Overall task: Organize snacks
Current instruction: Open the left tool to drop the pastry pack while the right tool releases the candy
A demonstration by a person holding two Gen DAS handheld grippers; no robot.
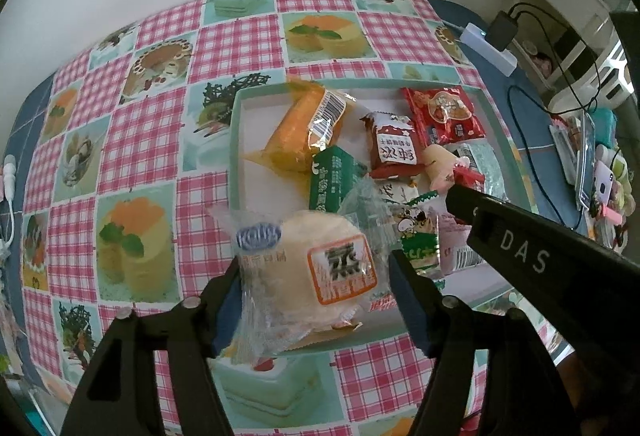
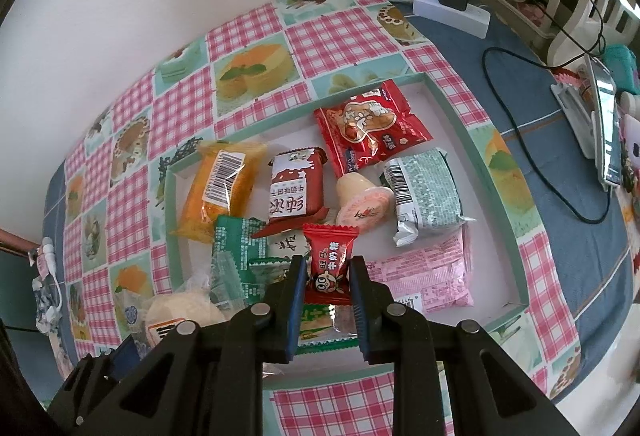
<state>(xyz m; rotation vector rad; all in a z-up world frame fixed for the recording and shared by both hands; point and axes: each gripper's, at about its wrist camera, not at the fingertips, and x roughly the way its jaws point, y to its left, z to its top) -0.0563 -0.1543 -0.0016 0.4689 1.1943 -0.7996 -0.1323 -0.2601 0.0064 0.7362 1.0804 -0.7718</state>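
On the counter, spread with a pink-checked cloth of cake pictures, lies a shallow green-rimmed tray holding the snacks. The right tool is clamped on a small red candy packet, held upright above the near middle of the tray. The left tool stands with its pads apart on either side of a round pale bun in clear wrap, which sits over the tray's near left rim; whether the pads touch the wrap I cannot tell. In the tray, an orange cake bar lies at the far left, a brown biscuit pack beside it, a red nut pack farther back, a jelly cup near the middle, a grey-green pack and a pink pack to the right. A white power strip rests at the far right.
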